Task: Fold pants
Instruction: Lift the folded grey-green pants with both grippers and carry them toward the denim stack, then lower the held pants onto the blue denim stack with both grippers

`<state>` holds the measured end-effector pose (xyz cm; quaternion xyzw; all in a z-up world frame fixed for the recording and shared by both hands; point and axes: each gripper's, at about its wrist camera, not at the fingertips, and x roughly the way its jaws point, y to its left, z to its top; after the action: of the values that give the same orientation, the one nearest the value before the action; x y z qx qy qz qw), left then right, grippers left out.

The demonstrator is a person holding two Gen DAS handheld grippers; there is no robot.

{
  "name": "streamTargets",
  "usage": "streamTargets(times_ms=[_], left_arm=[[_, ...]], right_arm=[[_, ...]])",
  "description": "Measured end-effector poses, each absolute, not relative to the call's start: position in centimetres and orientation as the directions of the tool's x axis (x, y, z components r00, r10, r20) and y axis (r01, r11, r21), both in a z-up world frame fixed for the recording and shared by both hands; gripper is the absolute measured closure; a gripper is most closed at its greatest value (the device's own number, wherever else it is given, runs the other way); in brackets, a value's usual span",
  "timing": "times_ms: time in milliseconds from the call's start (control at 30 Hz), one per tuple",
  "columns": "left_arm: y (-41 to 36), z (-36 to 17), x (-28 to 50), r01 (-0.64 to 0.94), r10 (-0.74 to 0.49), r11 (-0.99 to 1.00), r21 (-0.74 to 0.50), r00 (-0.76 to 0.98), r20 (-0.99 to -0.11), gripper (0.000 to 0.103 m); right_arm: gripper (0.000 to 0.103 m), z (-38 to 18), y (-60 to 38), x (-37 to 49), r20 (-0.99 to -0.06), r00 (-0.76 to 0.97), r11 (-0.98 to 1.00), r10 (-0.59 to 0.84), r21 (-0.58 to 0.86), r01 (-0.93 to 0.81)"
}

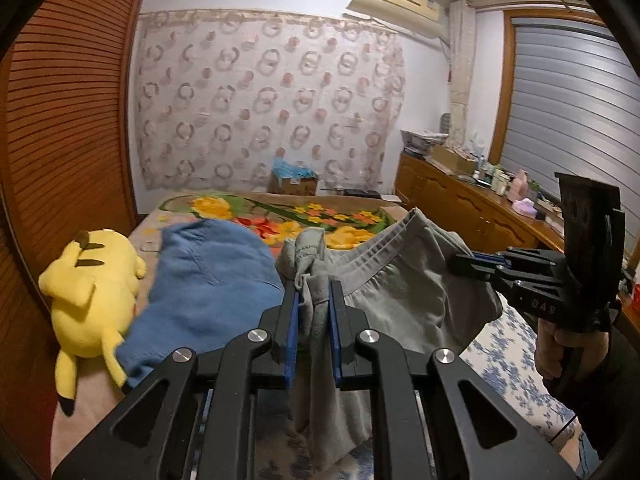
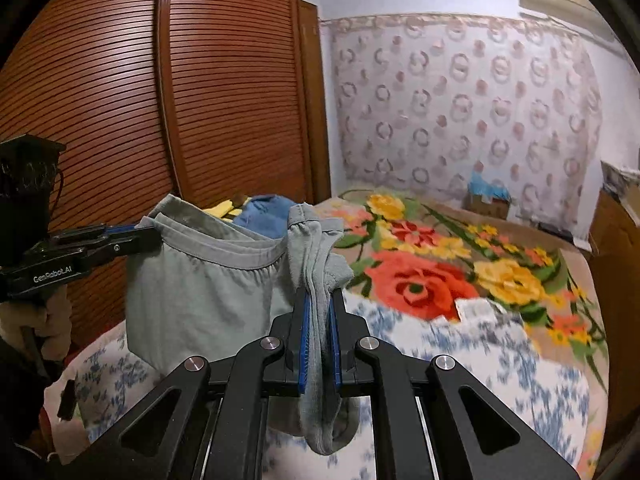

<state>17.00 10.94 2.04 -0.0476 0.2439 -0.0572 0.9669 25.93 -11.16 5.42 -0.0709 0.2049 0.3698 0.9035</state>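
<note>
we hold the soft grey-green cotton pants (image 1: 404, 284) up off the bed (image 2: 460, 264), the elastic waistband stretched between our two claws. the left claw (image 1: 314, 304) is nearly closed, pinching a bunched corner of the waistband, and the right claw (image 2: 319, 320) is closed tight on the other corner, with a roll of fabric hanging down through its pads. the legs hang below, over the near edge of the bed where the blue-flowered white quilt (image 2: 500, 360) lies.

the risk we see is in the grips. each claw holds a thick wad and not a flat edge, so one layer could slide out under the weight, and the pants would drop in a heap. the waistband also sags between us; if we lower it like this, the cloth will likely land creased and the legs will not lie one on the other.

near the left edge of the bed sit a blue cotton garment (image 1: 208, 292) and a yellow plush toy (image 1: 92, 300). if we swing that way the legs may catch or land on them.
</note>
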Motion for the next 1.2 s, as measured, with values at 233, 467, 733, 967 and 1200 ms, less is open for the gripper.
streamTargets(times_ms=[233,467,733,967,1200], left_arm=[[14.7,2.2,18.1,0.014,-0.071,0.992,-0.129,0.890,-0.451,0.089],[17.0,0.8,18.9,-0.063,-0.011,0.987,-0.147,0.889,-0.457,0.089],[18.6,-0.2,19.2,-0.134,0.035,0.974,-0.183,0.886,-0.463,0.089],[19.0,-1.1,18.5,-0.172,0.060,0.966,-0.193,0.875,-0.481,0.089],[19.6,-2.0,18.1,-0.238,0.107,0.951,-0.200,0.855,-0.508,0.089]], right_arm=[[0.094,5.6,-7.3,30.6,-0.405,0.629,0.681,0.663,-0.022,-0.732],[0.094,4.7,-3.9,35.2,-0.416,0.608,0.648,0.676,-0.055,-0.759],[0.094,4.2,0.9,40.1,-0.434,0.572,0.600,0.696,-0.085,-0.795],[0.094,3.5,4.5,42.6,-0.444,0.518,0.534,0.731,-0.100,-0.840],[0.094,2.6,6.7,44.2,-0.476,0.482,0.489,0.736,-0.118,-0.864]])
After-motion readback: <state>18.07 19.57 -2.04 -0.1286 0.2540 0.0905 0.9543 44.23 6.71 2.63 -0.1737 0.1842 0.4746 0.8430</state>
